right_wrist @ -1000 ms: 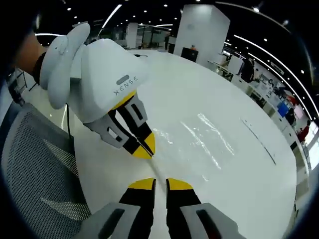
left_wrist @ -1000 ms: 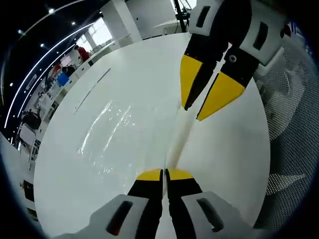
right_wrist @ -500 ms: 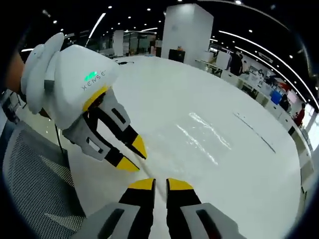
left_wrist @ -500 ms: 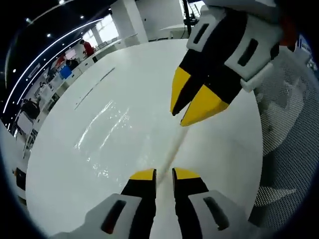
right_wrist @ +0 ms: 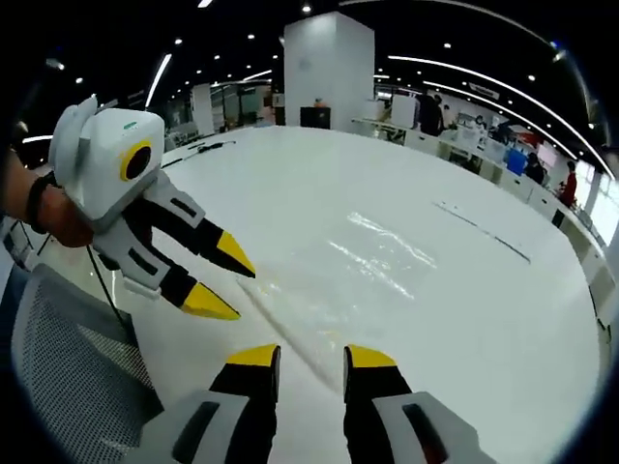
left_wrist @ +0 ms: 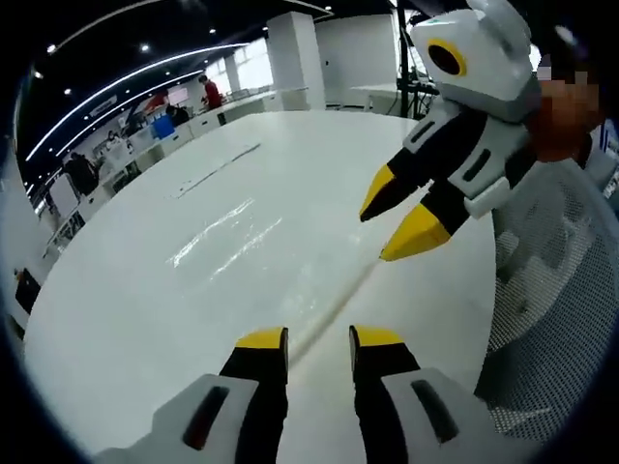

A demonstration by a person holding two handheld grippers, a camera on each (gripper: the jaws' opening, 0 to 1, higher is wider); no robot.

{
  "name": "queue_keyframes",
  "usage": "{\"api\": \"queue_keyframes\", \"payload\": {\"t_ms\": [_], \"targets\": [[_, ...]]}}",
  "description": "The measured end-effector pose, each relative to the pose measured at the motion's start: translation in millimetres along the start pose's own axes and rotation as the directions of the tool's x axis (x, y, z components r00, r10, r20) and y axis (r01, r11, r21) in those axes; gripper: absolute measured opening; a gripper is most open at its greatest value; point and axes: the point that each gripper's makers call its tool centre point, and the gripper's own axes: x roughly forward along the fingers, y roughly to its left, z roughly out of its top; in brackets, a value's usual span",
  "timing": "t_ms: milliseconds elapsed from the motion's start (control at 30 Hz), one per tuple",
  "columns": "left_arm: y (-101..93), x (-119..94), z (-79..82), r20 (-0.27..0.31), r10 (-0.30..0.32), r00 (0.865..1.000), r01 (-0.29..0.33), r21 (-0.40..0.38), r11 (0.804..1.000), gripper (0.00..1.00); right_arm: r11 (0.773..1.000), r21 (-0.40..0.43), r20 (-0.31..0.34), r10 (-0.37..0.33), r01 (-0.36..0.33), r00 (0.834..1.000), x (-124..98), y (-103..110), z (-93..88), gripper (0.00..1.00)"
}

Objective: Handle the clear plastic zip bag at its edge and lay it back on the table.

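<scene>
The clear zip bag [left_wrist: 224, 238] lies flat on the white table [left_wrist: 116, 290], showing mostly as glints. Its zip edge [left_wrist: 338, 300] runs from between my left gripper's [left_wrist: 319, 340] jaws toward the right gripper [left_wrist: 395, 224]. My left gripper is open, its yellow tips apart above the edge. In the right gripper view the bag [right_wrist: 379, 259] lies ahead, and its edge [right_wrist: 280, 333] leads down between the open jaws of my right gripper [right_wrist: 311, 358]. The left gripper [right_wrist: 224, 282] hangs at the left, open, just above the table [right_wrist: 484, 329].
A grey mesh chair [left_wrist: 561, 290] stands at the table's near side, also seen as a chair [right_wrist: 58, 358] at lower left. A thin dark strip [left_wrist: 218, 169] lies farther across the table, the same strip [right_wrist: 481, 232] at the right. People and desks fill the background.
Both grippers have opened, letting go of the bag's zip edge, and drawn back and apart. The bag now rests flat on the table.
</scene>
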Motion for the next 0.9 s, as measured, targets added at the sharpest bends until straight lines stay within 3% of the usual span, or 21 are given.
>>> {"api": "queue_keyframes", "payload": {"t_ms": [233,567,900], "targets": [[11.2,-15,-2.0,0.052,0.033,0.998,-0.028,-0.087,0.996,0.35,0.998,0.058,0.027,-0.010,0.009,1.000,-7,-9,-5.0,0.37],[27.6,-34,-14.4,0.071,0.075,0.995,-0.062,-0.169,0.984,0.47,0.994,0.109,0.056,-0.022,0.016,0.998,-24,-12,-14.8,0.50],[20.1,-47,-38.1,0.067,0.091,0.994,-0.075,-0.205,0.976,0.61,0.987,0.161,0.065,-0.032,0.021,0.997,-41,-16,-32.2,0.64]]}}
